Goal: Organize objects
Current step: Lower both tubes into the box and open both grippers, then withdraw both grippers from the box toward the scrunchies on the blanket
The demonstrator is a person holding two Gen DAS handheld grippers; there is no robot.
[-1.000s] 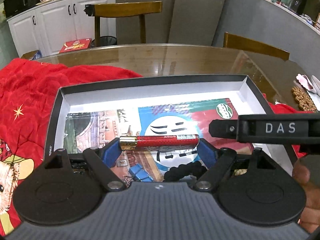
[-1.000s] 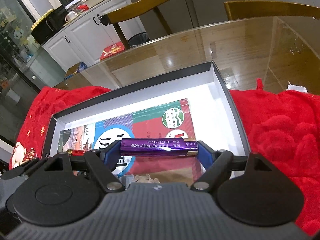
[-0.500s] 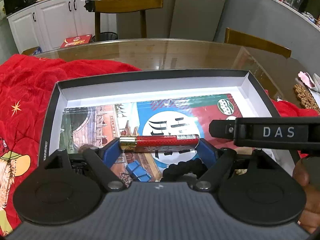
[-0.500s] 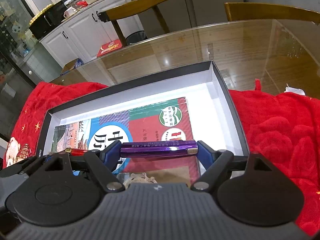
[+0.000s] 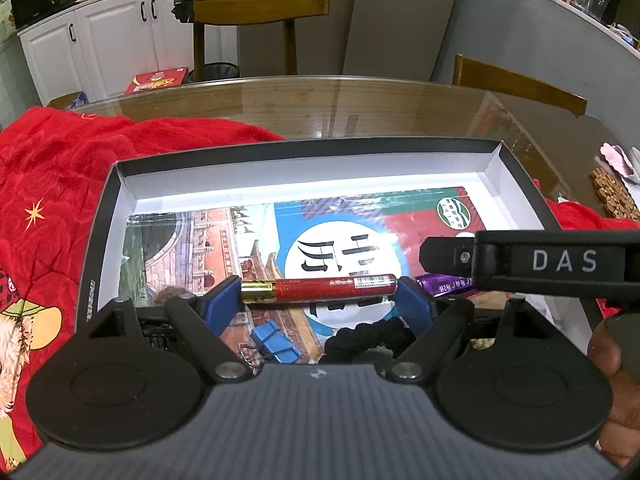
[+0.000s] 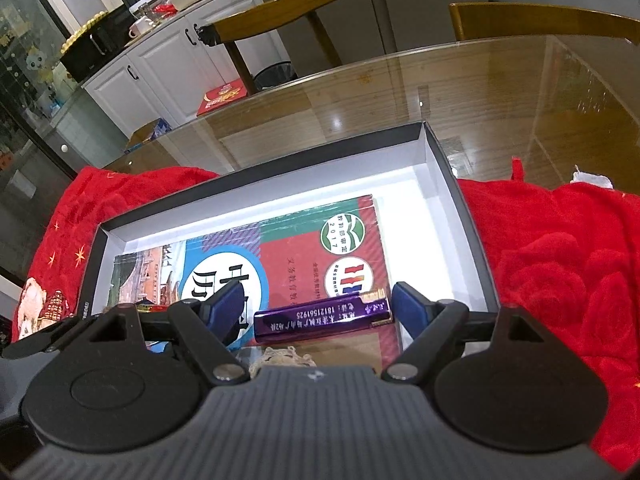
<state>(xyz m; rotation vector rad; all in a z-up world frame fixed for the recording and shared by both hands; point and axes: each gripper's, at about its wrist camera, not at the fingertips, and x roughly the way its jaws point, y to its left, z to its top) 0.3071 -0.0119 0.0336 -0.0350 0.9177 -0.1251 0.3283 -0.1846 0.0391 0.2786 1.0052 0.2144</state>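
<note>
My left gripper [image 5: 320, 300] is shut on a red lighter with a gold end [image 5: 320, 289], held lengthwise between the blue pads [image 5: 222, 308] over the box. A purple lighter [image 6: 322, 317] lies slightly tilted on the book [image 6: 312, 256], between the fingers of my open right gripper [image 6: 320, 300]. A small gap shows at its left end. The book lies flat in a shallow black box with a white inside [image 6: 436, 184]. In the left wrist view the right gripper's body marked DAS [image 5: 560, 264] crosses the right side, with the purple lighter [image 5: 444, 282] under it.
Blue binder clips [image 5: 276, 344], a black cord [image 5: 368, 336] and a bit of twine [image 6: 280, 356] lie at the box's near end. The box rests on a red blanket [image 6: 560, 260] on a glass-topped table [image 6: 400, 88]. Wooden chairs [image 5: 256, 8] stand behind. A hand [image 5: 612, 360] shows at right.
The purple lighter no longer spans the right gripper's pads; it has dropped a little and lies tilted on the book. The left gripper still holds the red lighter, unmoved.
</note>
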